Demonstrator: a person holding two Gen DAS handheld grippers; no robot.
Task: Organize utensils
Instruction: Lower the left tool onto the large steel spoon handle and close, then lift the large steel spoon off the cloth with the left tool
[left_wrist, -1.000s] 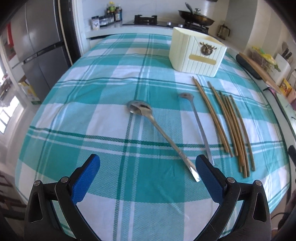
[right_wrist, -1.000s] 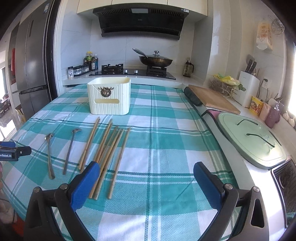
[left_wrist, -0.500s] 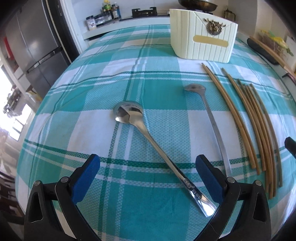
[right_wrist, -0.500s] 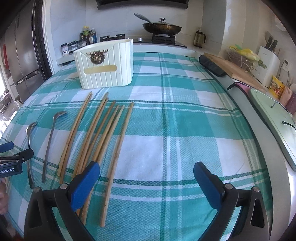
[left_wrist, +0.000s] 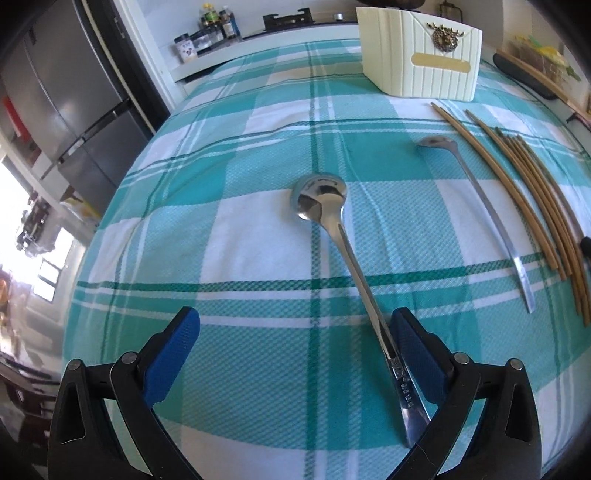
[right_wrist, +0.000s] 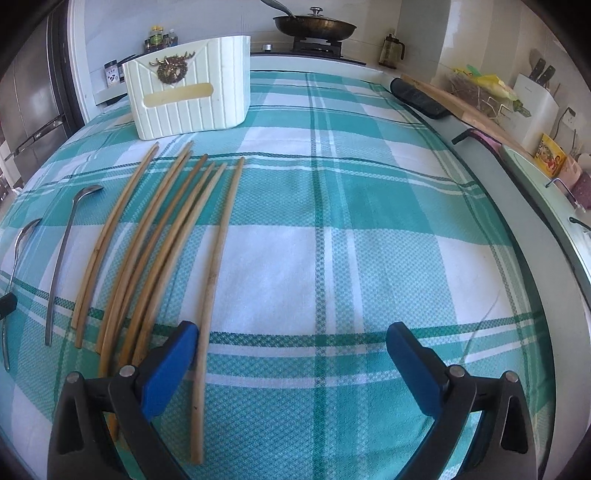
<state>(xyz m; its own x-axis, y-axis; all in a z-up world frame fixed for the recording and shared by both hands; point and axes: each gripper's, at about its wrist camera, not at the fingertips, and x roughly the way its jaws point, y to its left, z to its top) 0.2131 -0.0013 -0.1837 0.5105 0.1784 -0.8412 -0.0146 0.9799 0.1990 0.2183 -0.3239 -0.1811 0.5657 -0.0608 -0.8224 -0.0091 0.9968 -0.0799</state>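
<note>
My left gripper (left_wrist: 295, 341) and right gripper (right_wrist: 290, 345) look alike: 2 glossy black plastic arms each, triangular cut-outs near 5 and 7 o'clock, round silver pivot screws, and ribbed blue pads (right_wrist: 168, 369).

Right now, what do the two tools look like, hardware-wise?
Both match: left tool and right tool have black, rounded-triangular finger frames with cut-out windows, silver pivot pins and blue textured pads. No cables, sleeves or markings visible on either.

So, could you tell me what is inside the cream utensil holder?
Nothing shows above the rim of the cream utensil holder. Its walls hide the interior in both views, so whether it holds anything cannot be seen.
</note>
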